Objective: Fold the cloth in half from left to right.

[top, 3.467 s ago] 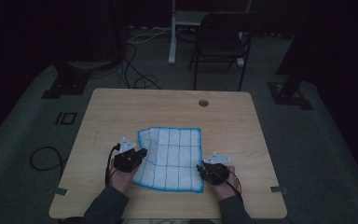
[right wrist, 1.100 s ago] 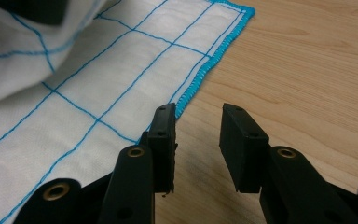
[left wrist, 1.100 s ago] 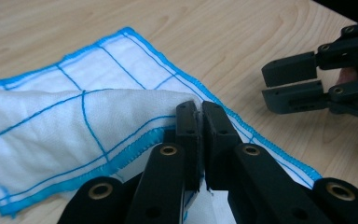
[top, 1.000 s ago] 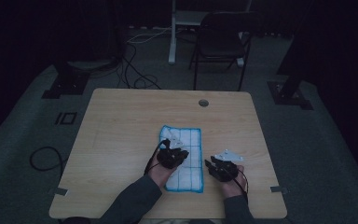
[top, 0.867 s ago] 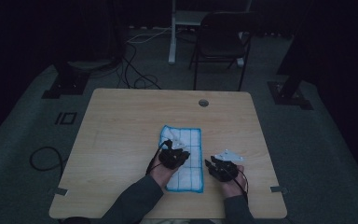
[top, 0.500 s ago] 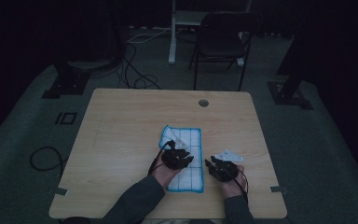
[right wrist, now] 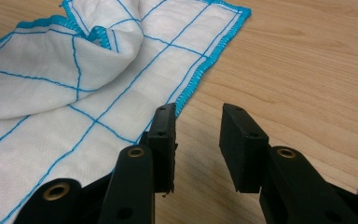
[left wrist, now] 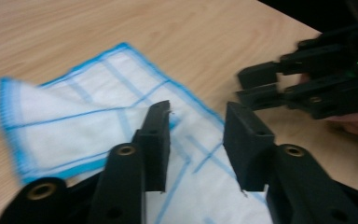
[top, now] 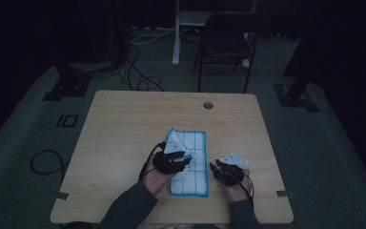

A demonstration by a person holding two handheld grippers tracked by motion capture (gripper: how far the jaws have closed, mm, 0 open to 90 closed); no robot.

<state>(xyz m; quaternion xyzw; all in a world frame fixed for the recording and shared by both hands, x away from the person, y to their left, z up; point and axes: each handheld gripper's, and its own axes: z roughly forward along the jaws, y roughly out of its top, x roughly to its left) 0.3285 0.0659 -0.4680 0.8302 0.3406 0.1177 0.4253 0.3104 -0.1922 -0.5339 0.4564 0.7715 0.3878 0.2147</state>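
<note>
A light wooden table (top: pixel 124 124) with rounded corners and a round cable hole (top: pixel 208 105) near its far edge stood on a grey-green carpeted floor (top: pixel 24 143) in a dimly lit room whose surroundings fell away into darkness. Beyond the far edge stood a dark folding chair (top: pixel 226 45) beside a white post (top: pixel 176 33), with cables (top: pixel 138 62) lying loose on the floor. Dark stand bases (top: pixel 66 83) rested on the floor to the far left and far right of the table.

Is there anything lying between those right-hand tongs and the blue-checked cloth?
Nothing visible. The right tongs stand open just beside the cloth's blue edge, with bare wooden table around them.
</note>
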